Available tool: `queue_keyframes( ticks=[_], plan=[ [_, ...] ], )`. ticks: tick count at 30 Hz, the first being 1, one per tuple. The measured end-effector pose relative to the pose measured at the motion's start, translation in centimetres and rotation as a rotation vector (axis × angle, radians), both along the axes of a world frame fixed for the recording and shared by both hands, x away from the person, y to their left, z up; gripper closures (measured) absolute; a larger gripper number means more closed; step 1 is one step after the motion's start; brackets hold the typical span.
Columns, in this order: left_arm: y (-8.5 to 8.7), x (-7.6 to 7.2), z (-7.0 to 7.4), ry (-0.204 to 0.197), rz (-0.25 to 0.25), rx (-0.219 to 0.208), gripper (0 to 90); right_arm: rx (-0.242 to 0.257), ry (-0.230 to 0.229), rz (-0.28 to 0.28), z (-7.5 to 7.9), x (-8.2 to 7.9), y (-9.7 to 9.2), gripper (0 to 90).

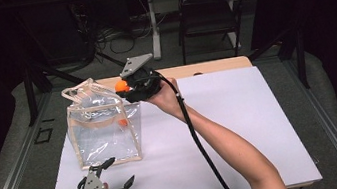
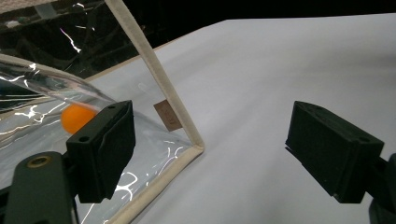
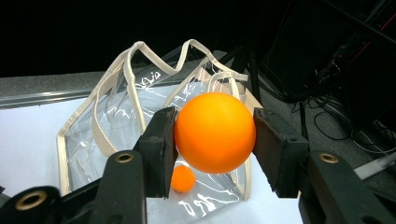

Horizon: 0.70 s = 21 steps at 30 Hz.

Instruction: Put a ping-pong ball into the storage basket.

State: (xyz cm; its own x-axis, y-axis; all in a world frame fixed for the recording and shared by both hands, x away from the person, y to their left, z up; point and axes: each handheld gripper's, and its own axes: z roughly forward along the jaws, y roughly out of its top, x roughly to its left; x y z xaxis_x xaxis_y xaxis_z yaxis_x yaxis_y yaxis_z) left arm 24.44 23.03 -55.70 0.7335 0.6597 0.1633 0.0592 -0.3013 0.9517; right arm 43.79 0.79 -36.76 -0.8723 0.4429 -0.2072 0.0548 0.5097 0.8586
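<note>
Orange ball [image 3: 215, 132] clamped betw. right gripper [image 3: 215, 140] fingers above clear bag [image 1: 103, 127]; left gripper [image 1: 113, 176] fingers apart.

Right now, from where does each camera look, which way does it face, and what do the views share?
High view: above the person's side, facing forward and down on the white table; both forearms, left claw, right claw.
Left gripper view: rides the left claw, low over the table, facing the clear bag's corner; jaws apart.
Right gripper view: rides the right claw, above the bag's opening, looking down; jaws hold an orange ball.
All three share the bag and a second orange ball inside.
</note>
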Motion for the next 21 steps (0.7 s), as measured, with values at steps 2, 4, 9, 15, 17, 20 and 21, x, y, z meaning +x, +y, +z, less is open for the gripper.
queue_keyframes(
  ticks=[2, 4, 9, 15, 17, 20, 21],
  plan=[
    [0.0, 0.0, 0.0, 0.0, 0.0, -0.001, 15.7, -0.003, 0.001, -0.001, 0.0, 0.1, 0.1, 50.8],
    [0.0, 0.0, 0.0, 0.0, -0.001, -0.001, 15.7, -0.004, -0.001, 0.001, 0.0, 0.2, 0.2, 50.8],
    [0.0, 0.0, 0.0, -0.001, 0.0, -0.001, 15.7, -0.003, 0.002, 0.001, 0.0, 0.4, 0.5, 50.8],
    [0.0, 0.0, 0.0, 0.0, -0.001, -0.001, 15.7, 0.003, 0.004, 0.003, 0.0, 0.6, 0.8, 50.9],
    [0.0, 0.0, 0.0, 0.0, -0.001, 0.0, 15.7, 0.005, 0.003, 0.007, 0.0, 0.6, 1.0, 50.8],
    [0.1, 0.0, 0.0, -0.004, -0.001, 0.001, 15.7, 0.005, 0.003, 0.009, -0.1, 0.6, 1.2, 50.8],
    [0.1, 0.0, 0.0, -0.002, -0.001, 0.001, 15.7, 0.004, 0.003, 0.01, -0.1, 0.6, 1.3, 50.8]
  ],
)
